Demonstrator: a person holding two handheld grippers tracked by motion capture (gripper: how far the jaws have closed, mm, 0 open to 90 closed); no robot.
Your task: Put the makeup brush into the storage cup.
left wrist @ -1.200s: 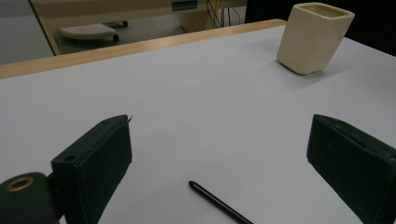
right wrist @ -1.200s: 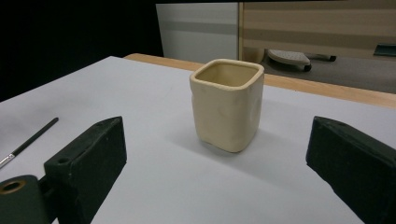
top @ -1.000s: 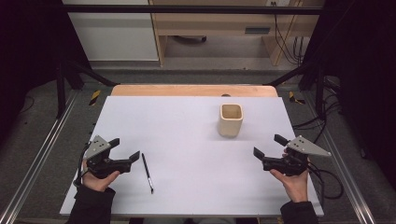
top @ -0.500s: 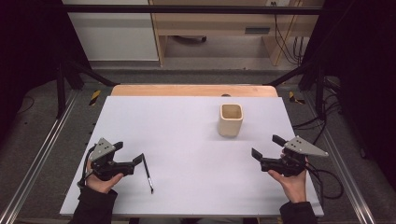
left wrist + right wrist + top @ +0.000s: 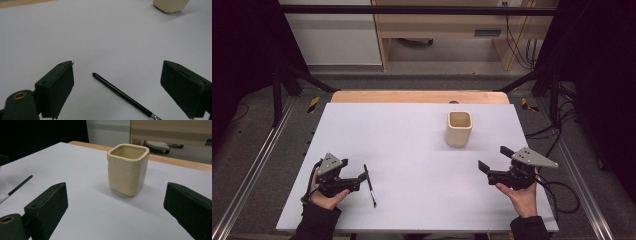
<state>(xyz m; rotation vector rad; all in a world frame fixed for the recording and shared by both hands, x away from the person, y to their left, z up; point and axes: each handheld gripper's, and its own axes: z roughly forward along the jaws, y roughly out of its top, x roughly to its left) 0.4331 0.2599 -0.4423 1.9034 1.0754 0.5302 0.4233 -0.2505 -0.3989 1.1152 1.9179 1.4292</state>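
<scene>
Left gripper [image 5: 362, 176]: we hold it low at the near left of the table [image 5: 412, 130], jaws wide apart and grasping nothing.
Brush [image 5: 370, 185]: it lies flat on the table just beside our left gripper, between its jaws in the left gripper view [image 5: 120, 94].
Right gripper [image 5: 492, 162]: we hold it at the near right, jaws released wide.
Cup [image 5: 459, 128]: it stands upright farther back, ahead of our right gripper, well apart from the brush.

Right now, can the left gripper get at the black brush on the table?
Probably yes. The left gripper is open, its fingers standing either side of the black brush, which lies flat on the white table with nothing between.
</scene>
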